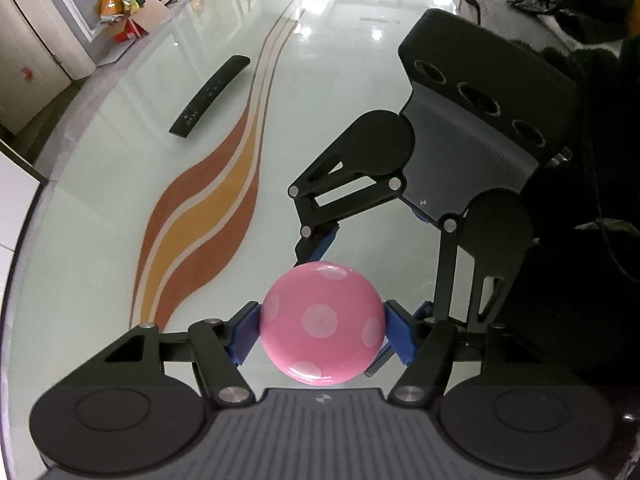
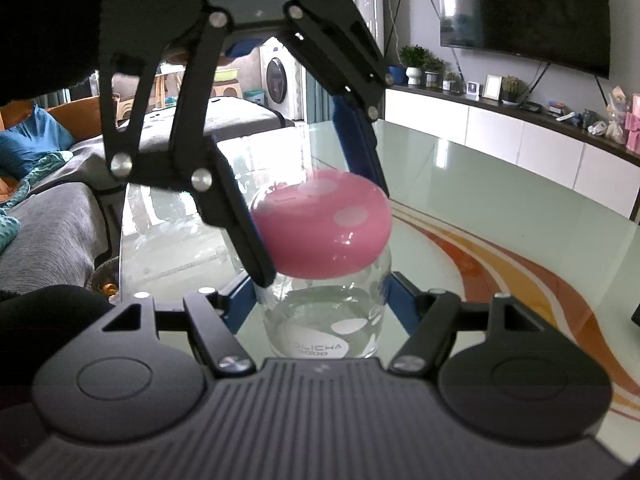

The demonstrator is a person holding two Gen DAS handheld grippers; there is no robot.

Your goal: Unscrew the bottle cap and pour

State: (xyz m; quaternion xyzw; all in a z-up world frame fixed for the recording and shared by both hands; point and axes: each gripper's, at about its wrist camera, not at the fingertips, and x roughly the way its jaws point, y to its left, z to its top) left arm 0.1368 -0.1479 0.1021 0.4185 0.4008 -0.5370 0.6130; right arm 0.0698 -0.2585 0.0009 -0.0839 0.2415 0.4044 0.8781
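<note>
Two grippers work one bottle right now: the pink cap [image 1: 322, 329] with its pale dots sits dead centre low in the left wrist view, and the left gripper [image 1: 323, 330] comes down on it from above, blue pads [image 1: 245, 334] pressed against its rim at nine and three o'clock, clamped on the cap. Under that cap, in the right wrist view, stands the clear bottle [image 2: 324, 320], upright on the glass table [image 2: 460, 184], liquid visible in its lower part and grey lettering on the wall. The right gripper [image 2: 322, 312] reaches in nearly level and holds the bottle's body, blue fingers [image 2: 404, 304] tight at either side of the glass just below the cap [image 2: 324, 228]. From the left view that same right gripper shows at one to two o'clock of the cap, its black linkage angled down toward it. Further out, at eleven o'clock across the pale tabletop [image 1: 100, 240], lies a black remote control [image 1: 210, 96], well apart from the bottle, beside an orange and brown wavy band [image 1: 208, 216] set in the glass. Far off at one o'clock in the right view, a dark television [image 2: 524, 8] hangs above a white cabinet [image 2: 500, 136].
</note>
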